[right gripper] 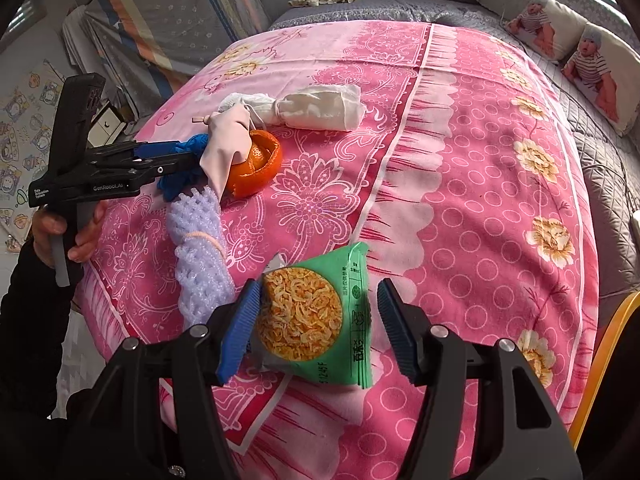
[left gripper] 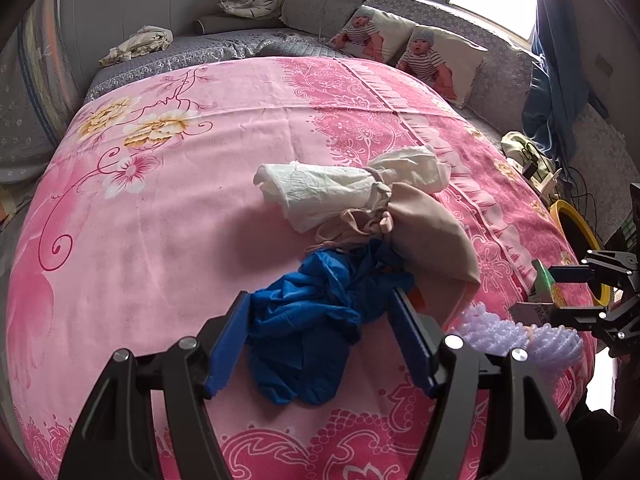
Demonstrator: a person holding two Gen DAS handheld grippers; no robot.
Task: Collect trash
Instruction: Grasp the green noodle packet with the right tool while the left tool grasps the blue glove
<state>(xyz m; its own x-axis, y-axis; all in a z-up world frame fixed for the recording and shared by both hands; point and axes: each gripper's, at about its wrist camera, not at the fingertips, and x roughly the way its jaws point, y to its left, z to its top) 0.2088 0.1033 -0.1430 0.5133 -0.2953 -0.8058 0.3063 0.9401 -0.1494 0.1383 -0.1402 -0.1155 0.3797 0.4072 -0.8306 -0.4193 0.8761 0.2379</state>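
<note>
On a pink flowered bedspread (right gripper: pixel 460 160) beside grey cushions (left gripper: pixel 320 4), the left gripper (left gripper: pixel 320 328) straddles a blue glove (left gripper: pixel 308 320), fingers spread, while the right gripper (right gripper: pixel 316 328) brackets a green snack packet (right gripper: pixel 316 316), also spread.

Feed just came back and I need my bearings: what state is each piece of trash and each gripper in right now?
Left gripper: open, fingers astride the blue glove.
Blue glove: crumpled, on the bed.
Right gripper: open, astride the snack packet.
Snack packet: torn open, lying flat.
Orange peel: hollow, partly under the beige glove.
Beige glove: limp, draped over the peel.
Tissue: rolled, tied.
Foam net: lying flat, rubber-banded.
</note>
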